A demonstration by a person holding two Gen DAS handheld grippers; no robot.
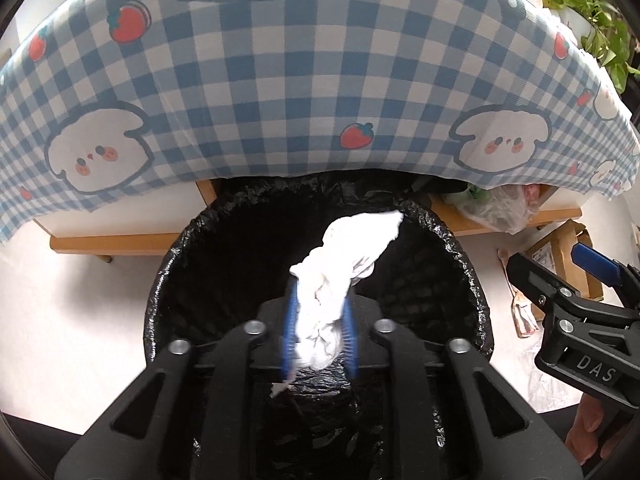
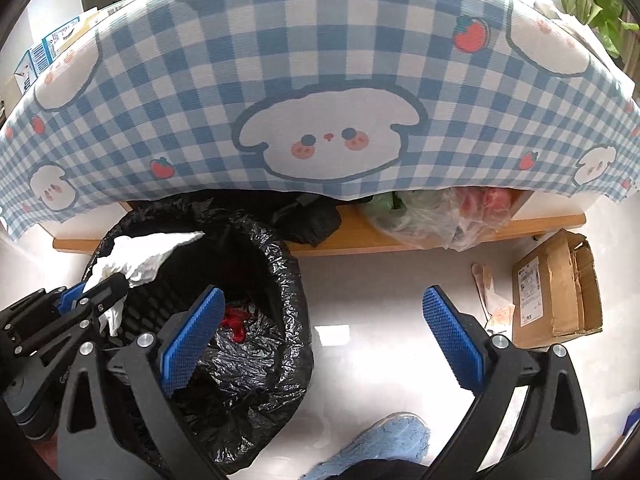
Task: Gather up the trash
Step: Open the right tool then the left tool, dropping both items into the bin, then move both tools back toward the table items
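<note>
The left hand-held gripper (image 1: 318,334) hangs over the mouth of a bin lined with a black bag (image 1: 476,292), and a crumpled white tissue (image 1: 344,264) sits between its blue pads (image 1: 289,320). The jaws stand slightly apart and the pads are blurred; whether they press on the tissue or have let it go cannot be told, though the wad has not dropped and its upper end fans out above the far rim. In the right wrist view the same tissue (image 2: 140,256) shows at the left gripper's tip (image 2: 108,286), over the bin's (image 2: 288,280) far left edge, and something red (image 2: 236,322) lies at the bottom of the bag. The right hand-held gripper (image 2: 322,336) is released, jaws spread wide with nothing between them, its left pad over the bin's opening and its right pad over the bare floor (image 2: 380,280). Behind the bin hangs a blue checked cloth (image 2: 192,92) covering the counter, with clear plastic bags (image 2: 432,216) on a wooden shelf beneath. A torn cardboard box (image 2: 556,284) stands on the floor to the right, beside some scraps of wrapper (image 2: 494,300).
</note>
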